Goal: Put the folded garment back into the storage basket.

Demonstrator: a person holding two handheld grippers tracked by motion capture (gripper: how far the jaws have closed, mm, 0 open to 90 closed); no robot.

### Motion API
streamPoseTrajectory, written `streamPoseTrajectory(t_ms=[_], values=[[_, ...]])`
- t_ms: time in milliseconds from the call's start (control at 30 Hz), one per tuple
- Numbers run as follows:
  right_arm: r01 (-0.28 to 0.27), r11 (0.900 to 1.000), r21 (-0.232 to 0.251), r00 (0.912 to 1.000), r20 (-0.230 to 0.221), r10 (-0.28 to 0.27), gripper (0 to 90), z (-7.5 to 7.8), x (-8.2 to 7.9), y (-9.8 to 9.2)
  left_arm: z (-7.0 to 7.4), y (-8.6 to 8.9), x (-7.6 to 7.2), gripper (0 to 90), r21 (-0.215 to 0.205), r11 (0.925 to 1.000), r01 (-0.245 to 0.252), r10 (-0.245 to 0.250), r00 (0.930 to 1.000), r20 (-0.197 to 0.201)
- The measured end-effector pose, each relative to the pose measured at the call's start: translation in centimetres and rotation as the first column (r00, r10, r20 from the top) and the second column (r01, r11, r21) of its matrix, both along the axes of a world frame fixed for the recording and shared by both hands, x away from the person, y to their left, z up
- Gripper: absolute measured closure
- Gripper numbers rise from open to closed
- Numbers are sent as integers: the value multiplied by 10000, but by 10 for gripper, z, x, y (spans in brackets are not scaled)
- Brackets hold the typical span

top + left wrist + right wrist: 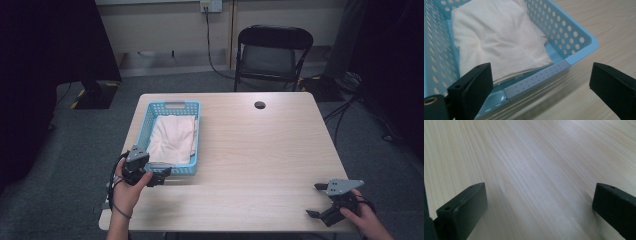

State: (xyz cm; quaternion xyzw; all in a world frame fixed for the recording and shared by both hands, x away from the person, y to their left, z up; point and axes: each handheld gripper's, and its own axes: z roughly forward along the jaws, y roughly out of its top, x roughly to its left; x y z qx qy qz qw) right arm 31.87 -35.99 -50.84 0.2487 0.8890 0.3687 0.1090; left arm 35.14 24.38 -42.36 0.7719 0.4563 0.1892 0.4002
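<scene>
A light wooden table (260, 150) carries a blue perforated basket (145, 125) on its left half, at about 9 o'clock from table centre. A folded cream cloth (172, 137) lies flat inside the basket, covering most of its floor.

The left gripper (162, 176) sits just beside the basket's near end wall, at 6 o'clock from the basket, held by the left hand (127, 189). In the left gripper view its jaws stand wide apart, gripping nothing: one jaw is inside the basket wall line, the other over bare table, with the basket's near corner (584, 50) and a grey strip (536, 80) on the rim between them.

The right gripper (316, 200) rests at the table's near right corner, at about 4 o'clock, well apart from the basket. Its jaws are wide, empty, over bare wood (531, 170).

A dark folding chair (272, 52) stands beyond the table at 12 o'clock.
</scene>
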Motion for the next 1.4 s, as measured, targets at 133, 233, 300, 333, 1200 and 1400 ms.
streamPoseTrajectory(t_ms=[133,233,300,333,1200,1400], values=[[1,10000,1,10000,1,-1,0,0,0,0,-2,2,-2,44,-7,10000,-33,33,10000,24],[4,10000,1,10000,-4,-4,0,0,0,0,-3,4,-3,44,-21,10000,-41,41,10000,60],[4,10000,0,10000,-7,-4,0,0,0,0,-2,5,-4,44,-48,10000,-82,83,9999,95],[3,10000,0,10000,-4,-3,0,0,0,0,-2,5,-4,44,-45,9999,-107,108,9998,143],[1,10000,-1,10000,-3,-1,0,0,0,0,-9,24,-13,41,27,9995,-303,302,9992,266],[3,10000,-1,10000,-5,-3,0,0,0,0,-8,27,-15,41,74,9995,-296,293,9988,382]])
